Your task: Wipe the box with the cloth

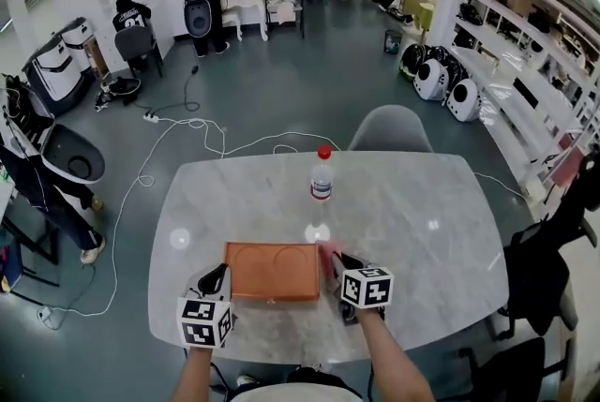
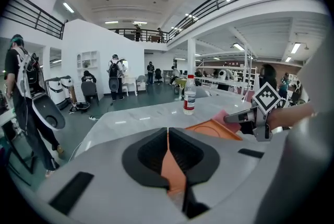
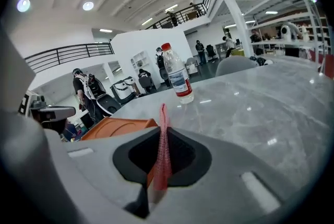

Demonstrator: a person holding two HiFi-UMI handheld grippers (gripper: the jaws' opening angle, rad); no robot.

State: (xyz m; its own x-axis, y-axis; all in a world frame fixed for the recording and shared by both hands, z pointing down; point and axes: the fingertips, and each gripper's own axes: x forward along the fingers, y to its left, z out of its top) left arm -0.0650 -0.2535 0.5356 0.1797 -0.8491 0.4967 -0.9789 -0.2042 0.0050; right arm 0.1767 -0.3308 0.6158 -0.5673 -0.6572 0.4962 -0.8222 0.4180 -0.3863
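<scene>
A flat orange box [image 1: 272, 271] lies on the marble table [image 1: 422, 213] near its front edge. My left gripper [image 1: 217, 278] is at the box's left edge; in the left gripper view its jaws are shut on an orange edge of the box [image 2: 170, 168]. My right gripper [image 1: 337, 261] is at the box's right edge, shut on a pink cloth [image 1: 328, 255]. In the right gripper view the cloth [image 3: 163, 150] stands pinched upright between the jaws, with the box [image 3: 117, 126] just to the left.
A water bottle [image 1: 322, 175] with a red cap stands upright behind the box, mid-table. A grey chair [image 1: 391, 128] is at the table's far side. Several people, cables and equipment are on the floor beyond.
</scene>
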